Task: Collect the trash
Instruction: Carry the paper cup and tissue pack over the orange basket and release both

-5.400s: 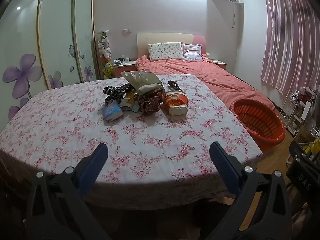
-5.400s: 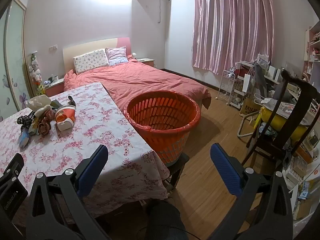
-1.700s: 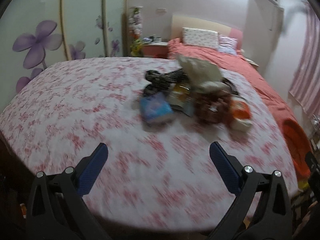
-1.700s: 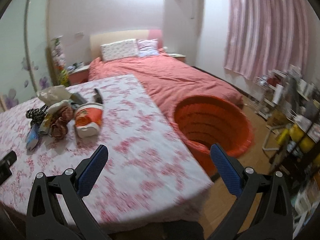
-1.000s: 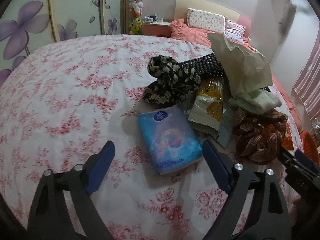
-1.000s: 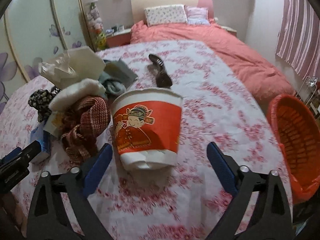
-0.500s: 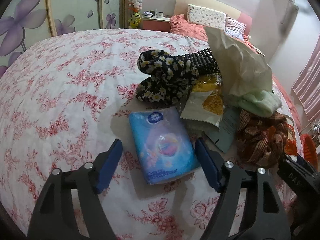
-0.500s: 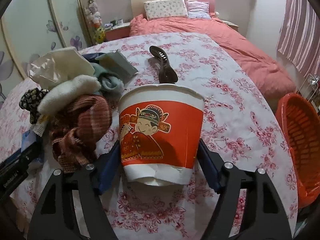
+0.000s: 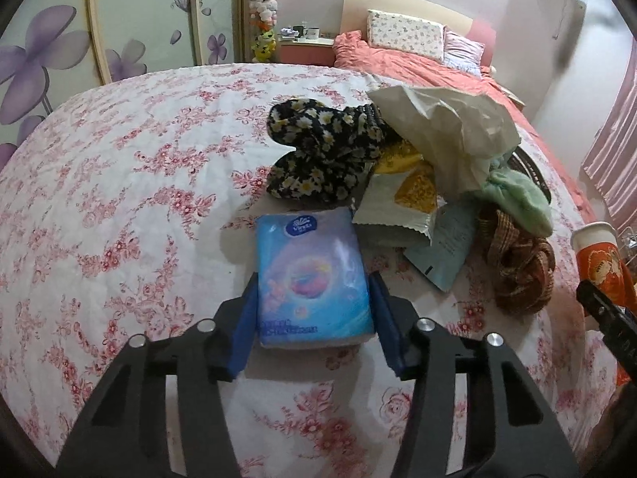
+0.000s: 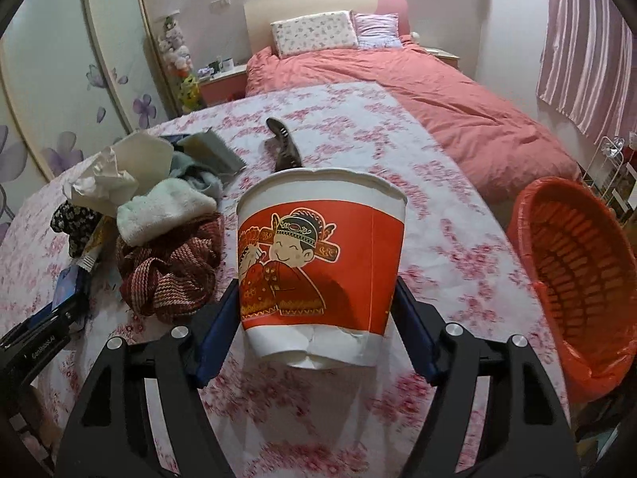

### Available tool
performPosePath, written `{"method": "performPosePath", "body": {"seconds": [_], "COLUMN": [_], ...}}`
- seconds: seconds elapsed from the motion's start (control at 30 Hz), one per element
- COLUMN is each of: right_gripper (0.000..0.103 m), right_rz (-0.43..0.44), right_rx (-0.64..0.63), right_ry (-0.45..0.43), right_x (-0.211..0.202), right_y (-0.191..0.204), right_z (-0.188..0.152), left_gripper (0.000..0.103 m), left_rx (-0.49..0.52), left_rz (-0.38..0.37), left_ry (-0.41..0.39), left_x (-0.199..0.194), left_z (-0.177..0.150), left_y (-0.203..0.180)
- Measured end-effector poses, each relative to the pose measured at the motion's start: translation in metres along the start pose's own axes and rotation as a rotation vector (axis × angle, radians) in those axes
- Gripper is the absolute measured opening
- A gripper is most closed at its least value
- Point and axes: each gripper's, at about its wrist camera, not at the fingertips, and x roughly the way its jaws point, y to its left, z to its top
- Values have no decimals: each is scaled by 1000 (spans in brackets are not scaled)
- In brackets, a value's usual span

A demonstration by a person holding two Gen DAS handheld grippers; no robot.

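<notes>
**Clerk:** Item one, left gripper [image 9: 314, 310]?

**Keeper:** Blue jaws have just been closing. They stand on either side of the blue tissue pack [image 9: 312, 277], both pads against its long edges, gripping it. The pack lies flat on the bench [image 9: 131, 183], which carries a white cloth printed with pink flowers.

**Clerk:** Item two, right gripper [image 10: 316, 318]?

**Keeper:** Jaws clamped on the lower sides of the red-and-white paper tub [image 10: 320, 263]. The tub bears a cartoon figure, its white rim faces away from the camera, and its base edge is dented. In the left wrist view the same tub [image 9: 599, 263] shows at the far right edge.

**Clerk:** Item three, the heap?

**Keeper:** Just beyond the tissue pack: a black cloth with daisies [image 9: 324, 155]; a crumpled pale paper bag [image 9: 450, 127] overlapping it; a white and yellow snack wrapper [image 9: 402, 203]; a pale printed sachet [image 9: 446, 251] beside that; a pale green fuzzy cloth [image 9: 517, 199]; a brown woven scarf [image 9: 517, 267], bunched, lying between the tissue pack and the tub.

**Clerk:** Item four, loose pieces?

**Keeper:** One dark hair clip [image 10: 284, 147] on the bench behind the tub, apart from the heap.

**Clerk:** Item five, receptacle?

**Keeper:** Red slatted basket [image 10: 573, 263], lined with a red bag, standing off the bench's right edge.

**Clerk:** Item six, surroundings?

**Keeper:** Bed with salmon cover [image 10: 418, 91] beyond the bench; two pillows at its head; pink curtain [image 10: 589, 44] at right.
</notes>
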Motion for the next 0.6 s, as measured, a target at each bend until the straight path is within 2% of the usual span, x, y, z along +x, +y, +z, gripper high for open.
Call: {"method": "performPosePath", "body": {"seconds": [0.37, 0.6], "right_gripper": [72, 72], "right_rz": [15, 10], "right_rx": [52, 79], "right_ry": [-85, -172], "right_x": [-38, -70], "right_y": [-28, -52], "right_z": [4, 0], "left_gripper": [52, 52], "left_rx": [32, 91], "left_rz": [-46, -135], "left_ry": [-79, -156], "left_x": [-49, -98], "left_z": [-2, -5], "left_y": [-7, -44]}}
